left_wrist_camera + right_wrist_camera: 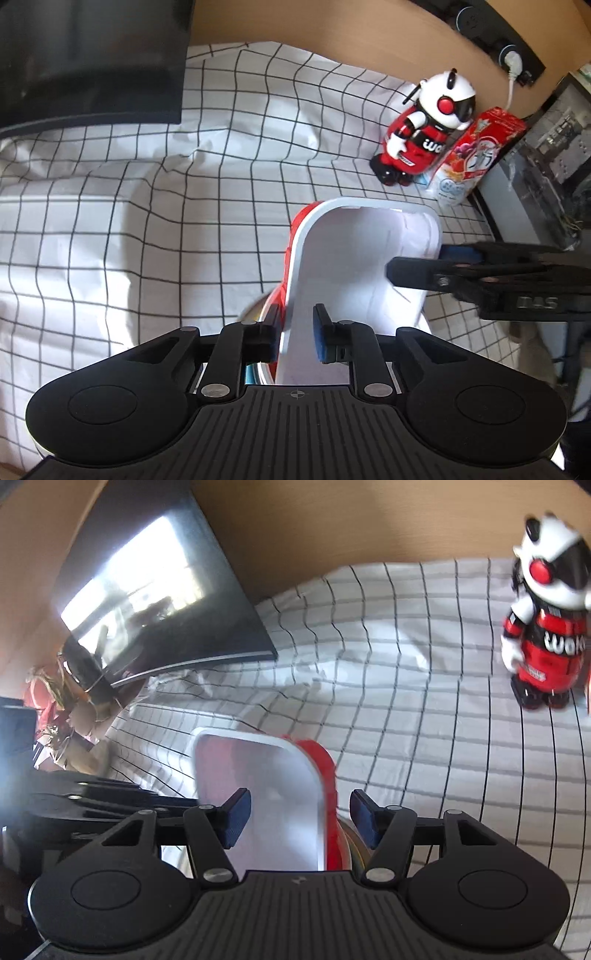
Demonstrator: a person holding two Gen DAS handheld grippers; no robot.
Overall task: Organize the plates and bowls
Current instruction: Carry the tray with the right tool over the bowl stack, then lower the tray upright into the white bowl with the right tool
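A white rectangular plate (351, 266) with rounded corners lies tilted on a red plate (295, 229) of the same shape. Under both shows a shiny metal rim (253, 314), probably a bowl. My left gripper (295, 332) is shut on the white plate's near edge, one pad inside and one against the red side. In the right wrist view my right gripper (300, 819) is open. Its fingers stand wide on either side of the white plate (266, 786) and the red plate (327, 775) without touching them. From the left wrist view it reaches in at the plate's right edge.
A white cloth (129, 221) with a black grid covers the table, wrinkled in the middle. A red and white toy robot (424, 129) and a red carton (476, 147) stand at the back right. A black monitor (92, 55) stands at the back left, against a wooden wall.
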